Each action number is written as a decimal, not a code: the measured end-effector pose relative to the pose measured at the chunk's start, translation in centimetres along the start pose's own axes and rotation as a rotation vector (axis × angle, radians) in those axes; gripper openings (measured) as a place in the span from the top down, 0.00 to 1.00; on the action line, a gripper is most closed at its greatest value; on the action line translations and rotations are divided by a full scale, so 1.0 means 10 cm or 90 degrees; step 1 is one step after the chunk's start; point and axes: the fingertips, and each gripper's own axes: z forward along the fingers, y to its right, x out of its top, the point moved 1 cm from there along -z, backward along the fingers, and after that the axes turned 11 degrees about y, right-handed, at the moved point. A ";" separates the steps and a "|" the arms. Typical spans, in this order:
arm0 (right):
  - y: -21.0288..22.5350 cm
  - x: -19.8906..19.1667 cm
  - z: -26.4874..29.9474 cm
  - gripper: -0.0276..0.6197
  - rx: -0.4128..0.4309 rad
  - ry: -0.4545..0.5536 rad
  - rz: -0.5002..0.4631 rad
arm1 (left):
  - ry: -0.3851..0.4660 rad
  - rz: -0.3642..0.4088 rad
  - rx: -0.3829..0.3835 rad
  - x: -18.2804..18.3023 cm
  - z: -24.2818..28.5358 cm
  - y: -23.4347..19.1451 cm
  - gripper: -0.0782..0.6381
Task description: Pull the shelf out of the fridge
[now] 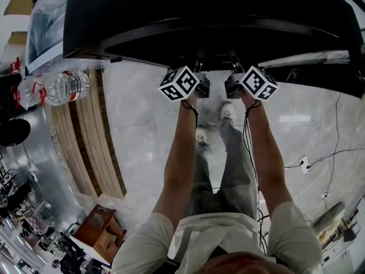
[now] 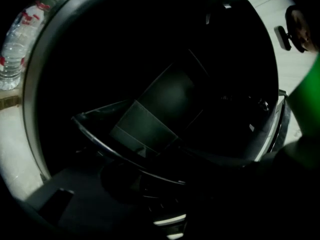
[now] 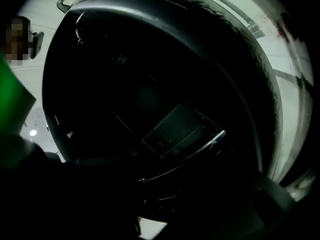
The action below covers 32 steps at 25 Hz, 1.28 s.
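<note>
Tongs: left (image 2: 170,196) and right (image 3: 157,196) both at shelf (image 2: 150,121) front rim, inside fridge (image 1: 199,10) at 12 o'clock. Too dark to tell whether they grip. Judgement: confirm both holds, then draw toward 6 o'clock evenly, level, no skew.

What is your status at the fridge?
Left tool, right tool at shelf front edge; grip unclear, too dark. Shelf inside fridge. No blocker seen.
</note>
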 end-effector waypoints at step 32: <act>-0.23 0.13 -0.36 0.79 0.059 0.076 0.066 | 0.056 -0.053 -0.049 0.13 -0.35 0.20 0.71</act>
